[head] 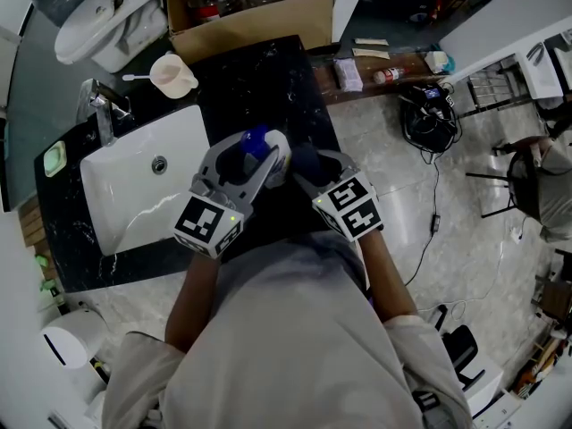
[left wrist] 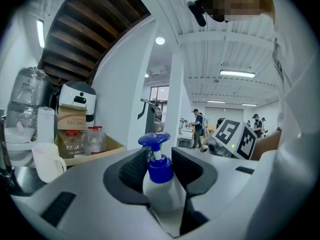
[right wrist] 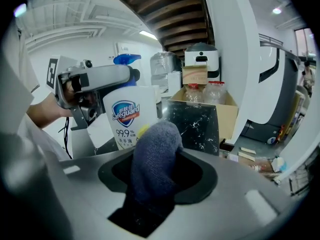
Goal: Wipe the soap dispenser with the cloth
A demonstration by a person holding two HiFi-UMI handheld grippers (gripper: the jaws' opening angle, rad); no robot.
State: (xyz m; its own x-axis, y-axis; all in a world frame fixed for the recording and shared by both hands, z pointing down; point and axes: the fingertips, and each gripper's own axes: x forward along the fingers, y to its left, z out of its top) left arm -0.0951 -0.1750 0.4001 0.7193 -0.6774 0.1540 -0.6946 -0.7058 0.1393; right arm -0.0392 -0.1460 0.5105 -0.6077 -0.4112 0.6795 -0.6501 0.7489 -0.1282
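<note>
While left gripper (head: 256, 157) clamps soap dispenser (left wrist: 162, 189) and right gripper (head: 313, 172) clamps cloth (right wrist: 152, 154) beside its label (right wrist: 122, 119): press cloth on, stroke evenly, keep both grips firm.

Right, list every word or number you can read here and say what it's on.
"Safeguard": blue badge on the soap dispenser, in the right gripper view.
"99.9 %": same label, just below the badge.
Small print under that: too small to read.
Print on the small brown carton: blurred, unreadable.
</note>
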